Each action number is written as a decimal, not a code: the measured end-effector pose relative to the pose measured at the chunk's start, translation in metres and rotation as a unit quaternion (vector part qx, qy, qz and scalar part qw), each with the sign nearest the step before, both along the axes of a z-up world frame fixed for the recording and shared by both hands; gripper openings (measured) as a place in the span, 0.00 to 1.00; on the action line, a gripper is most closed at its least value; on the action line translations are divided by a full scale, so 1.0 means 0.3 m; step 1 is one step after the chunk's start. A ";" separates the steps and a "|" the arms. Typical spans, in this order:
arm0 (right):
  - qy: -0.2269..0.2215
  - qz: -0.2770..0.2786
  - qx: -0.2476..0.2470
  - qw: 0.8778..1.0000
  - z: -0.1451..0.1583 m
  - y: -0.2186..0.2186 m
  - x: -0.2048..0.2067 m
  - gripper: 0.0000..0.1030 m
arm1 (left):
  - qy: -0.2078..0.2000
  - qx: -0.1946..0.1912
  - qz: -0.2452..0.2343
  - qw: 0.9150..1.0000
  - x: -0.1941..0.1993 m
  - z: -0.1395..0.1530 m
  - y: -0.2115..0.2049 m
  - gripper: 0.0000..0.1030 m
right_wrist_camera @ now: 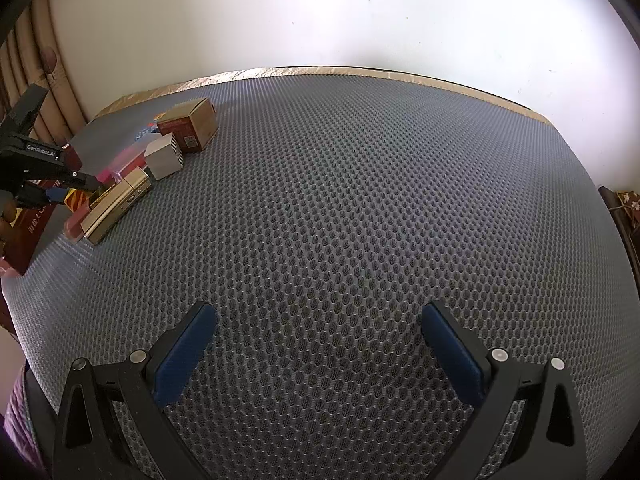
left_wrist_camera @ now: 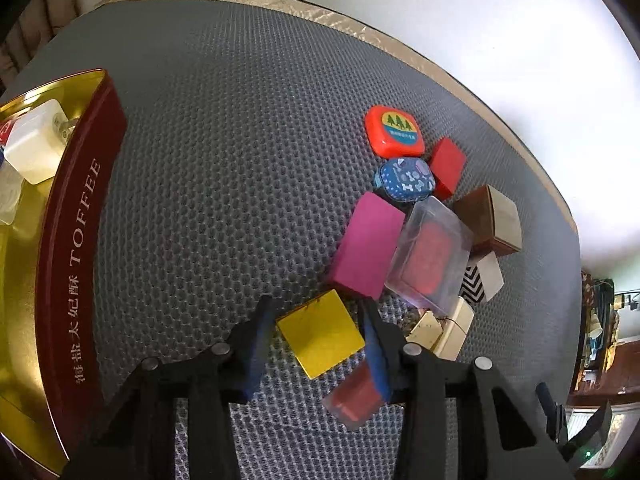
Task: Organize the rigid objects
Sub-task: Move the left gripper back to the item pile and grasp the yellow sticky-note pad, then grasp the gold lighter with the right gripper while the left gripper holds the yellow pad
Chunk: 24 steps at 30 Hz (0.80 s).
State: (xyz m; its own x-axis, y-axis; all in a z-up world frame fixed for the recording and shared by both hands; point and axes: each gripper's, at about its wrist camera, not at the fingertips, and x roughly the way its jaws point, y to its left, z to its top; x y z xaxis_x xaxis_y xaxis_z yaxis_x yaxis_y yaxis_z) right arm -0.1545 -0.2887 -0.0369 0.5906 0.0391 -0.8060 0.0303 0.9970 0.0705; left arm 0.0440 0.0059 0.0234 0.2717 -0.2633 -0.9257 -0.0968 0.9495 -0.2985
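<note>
My left tool (left_wrist_camera: 320,332) has its blue pads on either side of a flat square yellow box (left_wrist_camera: 321,334); whether both pads actually touch its edges I cannot tell. The box sits corner-on to me, one corner pointing back at my wrist; being square, it has no clear long axis. Below it, a small clear case with red contents (left_wrist_camera: 354,398) is partly hidden behind my right-hand pad and blurred.

Just beyond lies the jumble: a magenta rectangular box (left_wrist_camera: 368,246), long axis running away from me, with a clear plastic case holding something red (left_wrist_camera: 430,258) leaning on its right edge. Past those sit a blue patterned rounded tin (left_wrist_camera: 404,179), an orange rounded tin with a tree label (left_wrist_camera: 394,136), a small red block (left_wrist_camera: 447,167), a brown cardboard box (left_wrist_camera: 488,220), a zigzag-printed box (left_wrist_camera: 482,278) half covered, and a cream hinged case (left_wrist_camera: 440,332) cut off by my finger.

At far left the dark red toffee tin (left_wrist_camera: 76,240) with its gold interior runs out of frame; a white plug adapter (left_wrist_camera: 34,142) lies inside.

My right tool (right_wrist_camera: 318,354) is spread wide over bare grey honeycomb mesh matting (right_wrist_camera: 360,200) that covers the worktop, well apart from the pile. A pale wall stands behind, with a curtain at the left edge.
</note>
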 end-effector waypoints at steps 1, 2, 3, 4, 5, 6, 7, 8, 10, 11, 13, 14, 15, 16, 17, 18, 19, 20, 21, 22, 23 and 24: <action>0.001 0.000 0.000 1.000 -0.001 0.000 0.000 0.99 | -0.003 -0.001 -0.001 1.000 -0.024 0.002 -0.002 0.41; 0.001 0.000 -0.001 1.000 -0.001 0.001 0.000 0.99 | -0.007 0.002 -0.001 1.000 -0.037 0.010 0.010 0.40; 0.002 0.000 -0.001 1.000 -0.001 0.001 -0.001 0.99 | -0.013 0.004 0.000 1.000 -0.063 0.010 0.024 0.39; 0.002 0.000 -0.003 1.000 -0.002 0.003 -0.001 0.99 | -0.018 0.003 -0.001 1.000 -0.088 0.016 0.036 0.39; 0.004 0.000 -0.005 1.000 -0.003 0.004 -0.001 0.99 | -0.021 -0.001 -0.001 1.000 -0.106 0.028 0.048 0.38; 0.004 0.000 -0.006 1.000 -0.003 0.006 0.003 0.99 | -0.023 -0.006 -0.002 1.000 -0.127 0.042 0.058 0.38; 0.005 0.000 -0.007 1.000 -0.004 0.008 0.004 0.99 | -0.026 -0.008 -0.002 1.000 -0.162 0.050 0.052 0.38; 0.006 -0.002 -0.009 1.000 -0.004 0.009 0.005 0.99 | -0.029 -0.012 -0.003 1.000 -0.178 0.060 0.058 0.38; 0.009 -0.012 -0.017 1.000 -0.002 0.012 0.008 0.99 | -0.035 -0.015 -0.006 0.999 -0.215 0.080 0.067 0.38; 0.007 -0.014 -0.008 1.000 0.007 0.015 0.007 0.99 | -0.038 -0.017 -0.006 0.999 -0.237 0.091 0.077 0.38; -0.001 -0.012 0.040 0.999 0.036 0.030 0.008 0.98 | -0.044 -0.023 -0.010 0.999 -0.272 0.115 0.104 0.38; -0.003 -0.008 0.062 0.998 0.053 0.054 0.015 0.95 | -0.047 -0.024 -0.010 0.999 -0.292 0.130 0.117 0.38; -0.002 0.001 0.074 0.997 0.065 0.085 0.026 0.91 | -0.049 -0.026 -0.010 0.998 -0.309 0.143 0.125 0.38; 0.003 0.018 0.086 0.996 0.079 0.138 0.047 0.82 | -0.050 -0.030 -0.011 0.998 -0.319 0.167 0.135 0.38; 0.007 0.029 0.094 0.995 0.086 0.173 0.062 0.74 | -0.052 -0.035 -0.012 0.998 -0.339 0.181 0.145 0.38; 0.013 0.041 0.105 0.994 0.091 0.212 0.082 0.71 | -0.053 -0.037 -0.014 0.998 -0.349 0.195 0.155 0.38; 0.021 0.052 0.117 0.992 0.093 0.252 0.106 0.67 | -0.054 -0.038 -0.014 0.998 -0.364 0.217 0.169 0.38; 0.028 0.060 0.124 0.990 0.094 0.289 0.129 0.65 | -0.055 -0.040 -0.015 0.998 -0.375 0.225 0.182 0.38; 0.036 0.065 0.128 0.989 0.095 0.328 0.155 0.64 | -0.055 -0.044 -0.016 0.997 -0.377 0.227 0.180 0.38; 0.042 0.067 0.129 0.988 0.096 0.355 0.174 0.64 | -0.055 -0.049 -0.016 0.997 -0.376 0.235 0.178 0.38; 0.047 0.068 0.125 0.989 0.096 0.378 0.197 0.64 | -0.056 -0.054 -0.015 0.997 -0.390 0.243 0.191 0.38; 0.050 0.066 0.117 0.990 0.097 0.398 0.215 0.64 | -0.057 -0.056 -0.016 0.997 -0.395 0.248 0.199 0.38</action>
State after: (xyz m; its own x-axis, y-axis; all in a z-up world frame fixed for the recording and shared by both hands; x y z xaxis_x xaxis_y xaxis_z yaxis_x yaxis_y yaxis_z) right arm -0.0901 -0.1693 -0.0078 0.4856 0.3032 -0.8199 -0.0801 0.9494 0.3036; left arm -0.0743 0.0656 0.0977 0.3631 -0.3737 -0.8535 -0.0263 0.9116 -0.4103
